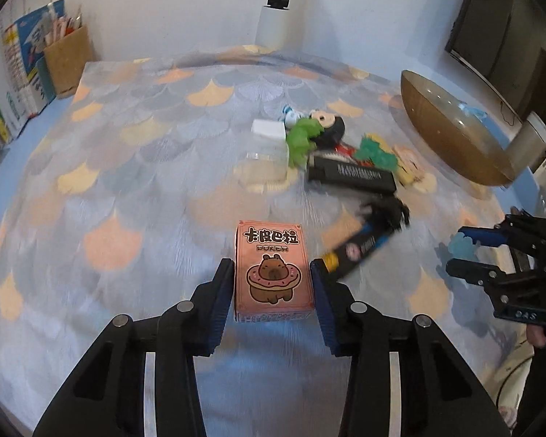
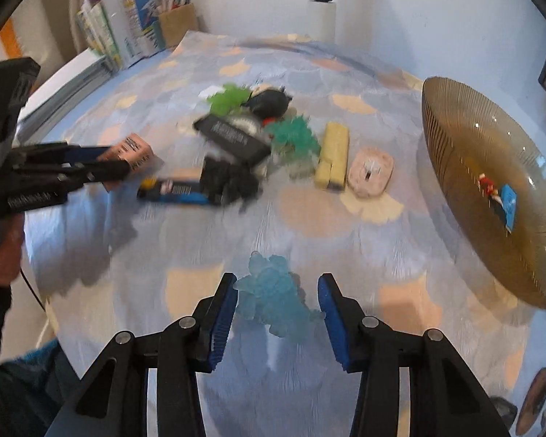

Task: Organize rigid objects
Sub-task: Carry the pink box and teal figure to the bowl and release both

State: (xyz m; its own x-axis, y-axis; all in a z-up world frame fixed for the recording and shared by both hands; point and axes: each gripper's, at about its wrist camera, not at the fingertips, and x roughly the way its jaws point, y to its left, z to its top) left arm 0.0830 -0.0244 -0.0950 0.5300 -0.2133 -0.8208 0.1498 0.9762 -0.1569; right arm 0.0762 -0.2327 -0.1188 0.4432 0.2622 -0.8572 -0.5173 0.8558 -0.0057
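Left gripper (image 1: 272, 273) clamped on the pink capybara poker card box (image 1: 273, 269), pads flat on the two long sides. Makes sense for a stiff box, no crushing and no twisting. From the right wrist view, looks lifted clear of the scalloped tablecloth (image 1: 127, 182).

Right gripper (image 2: 277, 284) pinching the translucent blue dino-ish toy (image 2: 273, 298) across the body, with one pad on the flank and the other only just catching the tail end. Bit of a sketchy hold, could slip.

Probably both headed for the amber ribbed glass bowl (image 2: 436, 138) off to the right. Already in there: a small red-and-white figure (image 2: 486, 184) and a blue piece (image 2: 509, 200).

Still loose in the middle pile: black box (image 2: 233, 138), green toys, yellow block (image 2: 333, 153), pale pink thing (image 2: 370, 176), blue-and-black tube (image 2: 174, 191). Too blurry to name better.

Cardboard box (image 1: 67, 60) at the back stuffed with pens or similar.
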